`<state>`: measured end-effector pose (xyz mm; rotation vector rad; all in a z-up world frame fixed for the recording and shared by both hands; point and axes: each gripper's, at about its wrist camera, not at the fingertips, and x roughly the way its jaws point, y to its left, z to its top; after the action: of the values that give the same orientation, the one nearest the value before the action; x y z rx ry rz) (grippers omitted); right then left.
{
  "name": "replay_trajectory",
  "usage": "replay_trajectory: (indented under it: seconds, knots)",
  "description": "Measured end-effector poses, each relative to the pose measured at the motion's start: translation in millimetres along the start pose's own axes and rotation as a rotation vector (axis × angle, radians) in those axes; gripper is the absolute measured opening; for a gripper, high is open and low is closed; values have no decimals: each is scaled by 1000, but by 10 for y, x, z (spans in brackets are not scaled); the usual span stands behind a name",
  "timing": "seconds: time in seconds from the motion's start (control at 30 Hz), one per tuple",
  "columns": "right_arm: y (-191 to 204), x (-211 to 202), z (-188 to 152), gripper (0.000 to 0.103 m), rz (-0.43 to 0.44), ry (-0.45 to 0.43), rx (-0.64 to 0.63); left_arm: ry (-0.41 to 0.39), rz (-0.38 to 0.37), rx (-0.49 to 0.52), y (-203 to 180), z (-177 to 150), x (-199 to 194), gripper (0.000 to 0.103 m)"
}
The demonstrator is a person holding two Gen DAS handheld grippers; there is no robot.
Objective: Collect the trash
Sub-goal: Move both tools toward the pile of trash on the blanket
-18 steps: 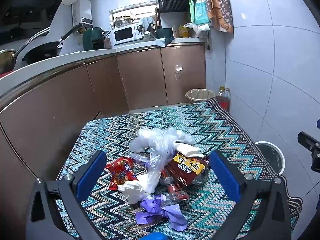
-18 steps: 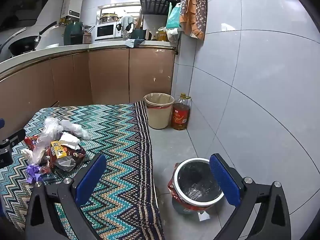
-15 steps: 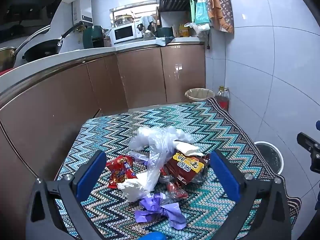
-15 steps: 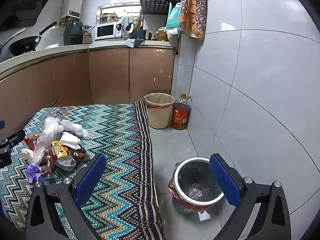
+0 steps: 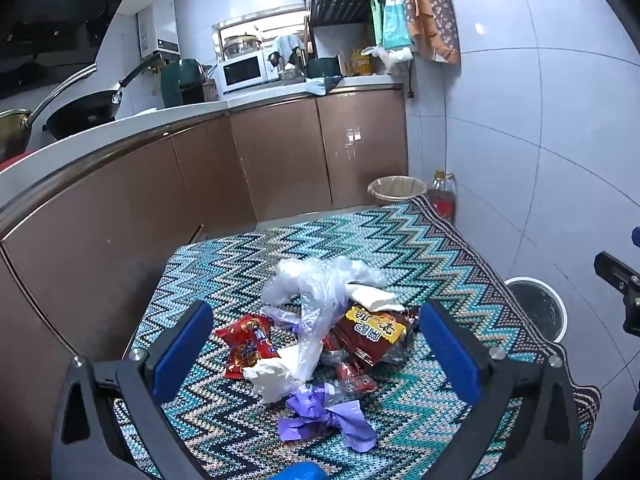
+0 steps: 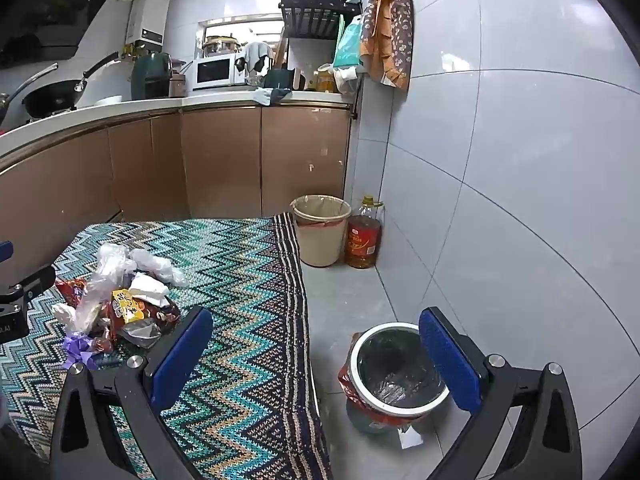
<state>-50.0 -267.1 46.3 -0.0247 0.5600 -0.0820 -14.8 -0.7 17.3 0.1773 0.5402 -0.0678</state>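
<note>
**Before the First Pick: Both Grippers Spread Above the Trash**

While nothing is yet held, the task stands at its approach step. The left gripper [image 5: 312,344] hangs spread wide over the trash pile [image 5: 320,336], which lies on the zigzag mat [image 5: 420,248]. The right gripper [image 6: 316,356] is likewise spread and empty, aimed at the lined bin [image 6: 396,372] standing on the floor just beside the mat's edge.

The next move likely calls for lowering the left gripper onto one piece, such as the red snack wrapper [image 5: 246,346], and closing on it.

Compared with the earlier frame, the pile sits slightly higher between the left jaws; the right view is unchanged.
</note>
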Motion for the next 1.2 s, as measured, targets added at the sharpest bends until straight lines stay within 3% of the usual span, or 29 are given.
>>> replay_trajectory:
  seconds: [0.27, 0.73, 1.2]
  knots:
    - [-34, -184, 94, 103, 4, -63, 13, -16, -13, 1, -15, 76, -123, 103]
    - [-27, -619, 181, 103, 33, -177, 28, -171, 51, -8, 60, 124, -627, 103]
    - [-12, -1014, 189, 103, 62, -266, 18, -203, 45, -16, 102, 137, -993, 103]
